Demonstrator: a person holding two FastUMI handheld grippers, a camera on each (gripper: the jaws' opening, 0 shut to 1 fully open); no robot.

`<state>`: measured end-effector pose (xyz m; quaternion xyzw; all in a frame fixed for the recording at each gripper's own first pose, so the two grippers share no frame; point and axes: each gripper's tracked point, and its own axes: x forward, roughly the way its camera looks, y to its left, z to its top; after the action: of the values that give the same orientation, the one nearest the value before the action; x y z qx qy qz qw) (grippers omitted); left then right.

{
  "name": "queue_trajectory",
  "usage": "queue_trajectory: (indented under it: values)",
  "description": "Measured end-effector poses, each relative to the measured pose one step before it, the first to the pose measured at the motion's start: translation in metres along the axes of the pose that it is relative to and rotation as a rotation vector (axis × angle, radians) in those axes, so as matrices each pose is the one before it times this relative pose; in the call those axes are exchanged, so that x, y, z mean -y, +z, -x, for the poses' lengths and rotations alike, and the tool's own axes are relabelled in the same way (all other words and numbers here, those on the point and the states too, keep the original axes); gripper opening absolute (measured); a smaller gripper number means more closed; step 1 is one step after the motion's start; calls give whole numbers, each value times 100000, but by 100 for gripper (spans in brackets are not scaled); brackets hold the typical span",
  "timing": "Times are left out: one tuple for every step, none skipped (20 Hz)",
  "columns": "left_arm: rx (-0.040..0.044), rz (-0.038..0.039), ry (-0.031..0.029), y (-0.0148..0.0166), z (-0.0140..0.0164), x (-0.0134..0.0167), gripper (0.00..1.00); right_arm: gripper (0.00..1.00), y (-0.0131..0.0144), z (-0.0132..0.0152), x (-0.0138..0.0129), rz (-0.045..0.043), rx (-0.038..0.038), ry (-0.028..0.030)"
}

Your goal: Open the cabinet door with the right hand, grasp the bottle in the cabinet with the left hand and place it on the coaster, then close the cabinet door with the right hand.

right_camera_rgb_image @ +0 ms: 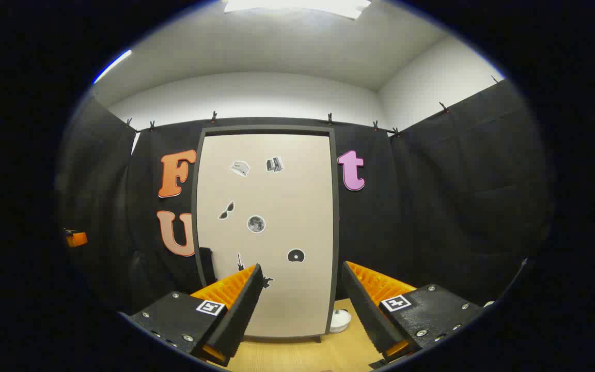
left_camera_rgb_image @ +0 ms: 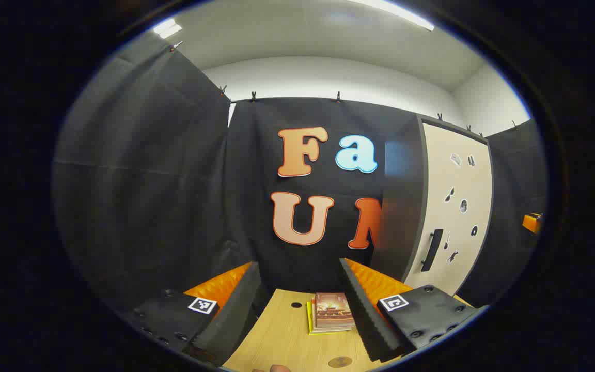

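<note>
The cabinet (right_camera_rgb_image: 266,232) stands upright on the table with its beige door shut, so its inside is hidden. The black handle (right_camera_rgb_image: 205,263) sits on the door's left edge. My right gripper (right_camera_rgb_image: 301,267) faces the door a short way off, open and holding nothing. In the left gripper view the cabinet (left_camera_rgb_image: 452,206) stands to the right, its handle (left_camera_rgb_image: 432,250) facing me. My left gripper (left_camera_rgb_image: 299,266) is open and holds nothing, hovering above the table. A round brown coaster (left_camera_rgb_image: 340,361) lies on the table near the bottom edge, between the fingers.
A small stack of books (left_camera_rgb_image: 331,312) lies on the wooden table (left_camera_rgb_image: 277,336) ahead of the left gripper. A white object (right_camera_rgb_image: 340,320) sits at the cabinet's right foot. Black cloth walls close in the booth on all sides.
</note>
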<state>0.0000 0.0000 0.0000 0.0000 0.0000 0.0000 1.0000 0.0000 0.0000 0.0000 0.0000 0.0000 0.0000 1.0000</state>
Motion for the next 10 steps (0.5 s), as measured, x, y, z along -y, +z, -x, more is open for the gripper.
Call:
queue_trajectory:
  values:
    - [778, 82, 93, 531, 61, -116, 98, 95, 339, 223, -136, 839, 491, 347]
    - [810, -538, 318, 519, 217, -211, 98, 95, 254, 203, -59, 674, 724, 230]
    - [1571, -943, 611, 745, 86, -299, 98, 95, 361, 156, -15, 328, 921, -123]
    - [1783, -1146, 879, 836, 40, -289, 98, 94, 182, 100, 48, 366, 628, -225]
    - [1362, -1129, 708, 679, 68, -165, 98, 94, 158, 181, -125, 436, 454, 138]
    - [853, -934, 140, 363, 112, 118, 98, 94, 2, 72, -204, 496, 22, 200]
    - [457, -625, -288, 231, 120, 144, 99, 94, -45, 85, -94, 772, -129, 181]
    - [220, -567, -299, 38, 142, 54, 99, 94, -126, -14, -167, 878, -344, 175]
    - [9, -572, -409, -4, 50, 120, 99, 94, -170, -30, -252, 896, -527, 652]
    - [-172, -612, -338, -133, 60, 126, 98, 94, -251, -58, -460, 516, -829, 994]
